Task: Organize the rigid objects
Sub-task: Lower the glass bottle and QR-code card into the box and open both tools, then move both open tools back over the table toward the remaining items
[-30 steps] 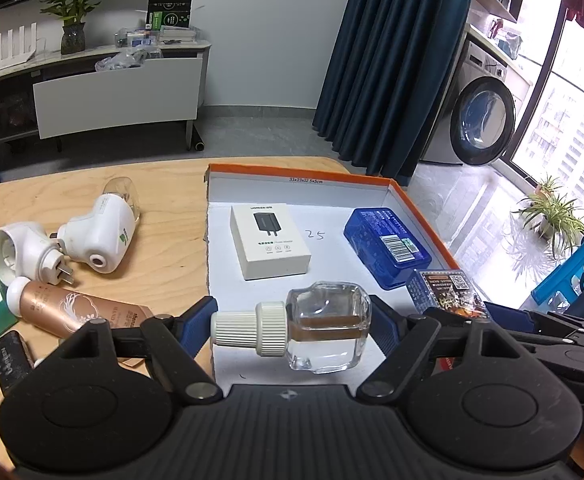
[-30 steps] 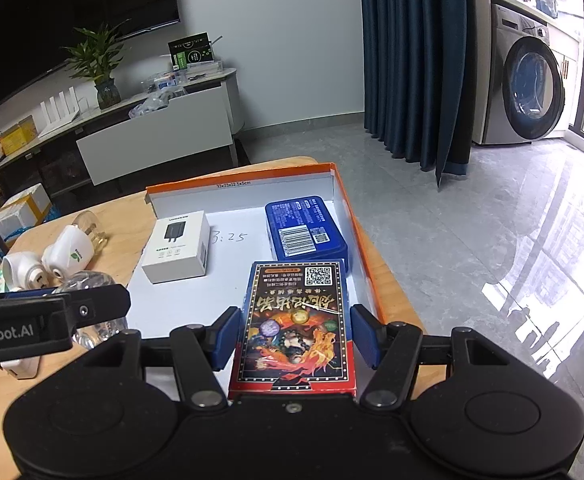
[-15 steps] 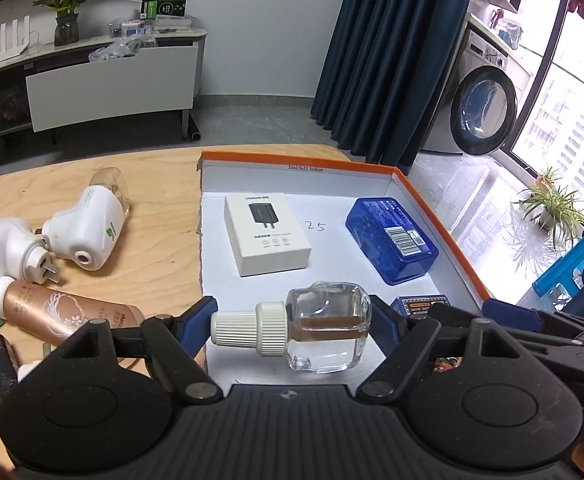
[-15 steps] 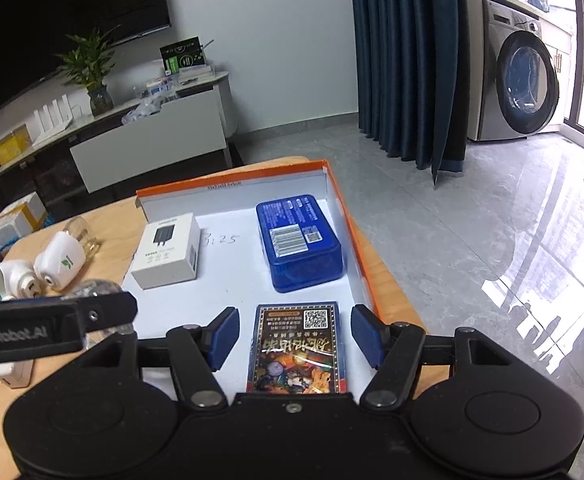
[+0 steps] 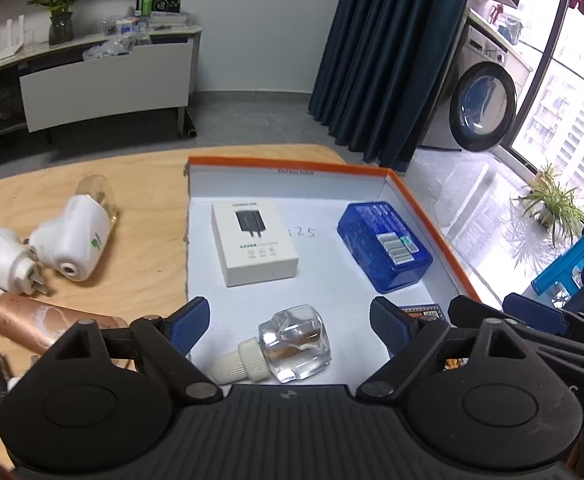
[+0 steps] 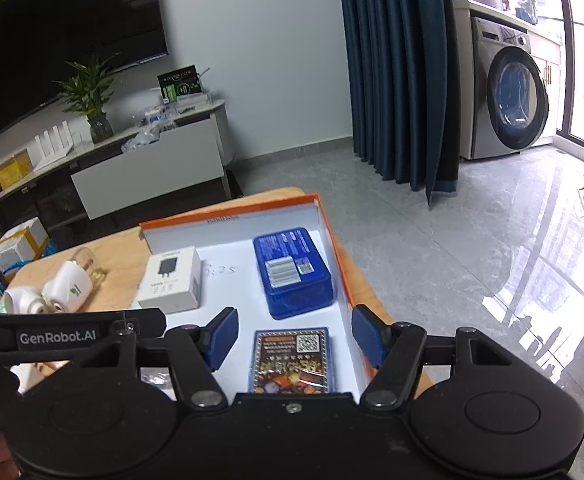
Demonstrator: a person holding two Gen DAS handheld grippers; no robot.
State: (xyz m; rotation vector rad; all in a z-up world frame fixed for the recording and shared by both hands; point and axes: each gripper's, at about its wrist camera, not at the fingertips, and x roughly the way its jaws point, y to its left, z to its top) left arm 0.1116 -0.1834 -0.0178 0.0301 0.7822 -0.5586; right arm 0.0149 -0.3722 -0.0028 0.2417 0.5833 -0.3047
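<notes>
Clear glass bottle [image 5: 295, 342] with ribbed white cap: lies on its side on the white floor of the shallow orange-rimmed box [image 5: 420, 204], near its front edge, cap toward the left; left gripper [image 5: 290, 326] over it, fingers [image 5: 190, 322] wide and opening, both pads clear of the glass; bottle between them, not gripped.
Card box [image 6: 292, 362] with colourful print and QR code: flat in the box's front right corner; right gripper [image 6: 294, 338] above it, fingers [image 6: 224, 336] spread apart, not touching it.
Blue plastic case [image 5: 384, 250] with barcode label: right side of the box, beyond the card box.
White charger carton [image 5: 254, 248]: left of centre in the box, apart from the blue case.
Wooden worktop [image 5: 144, 216], left of the box: two white plug-in units [image 5: 72, 242]; copper-coloured tube [image 5: 48, 322] lying down.
</notes>
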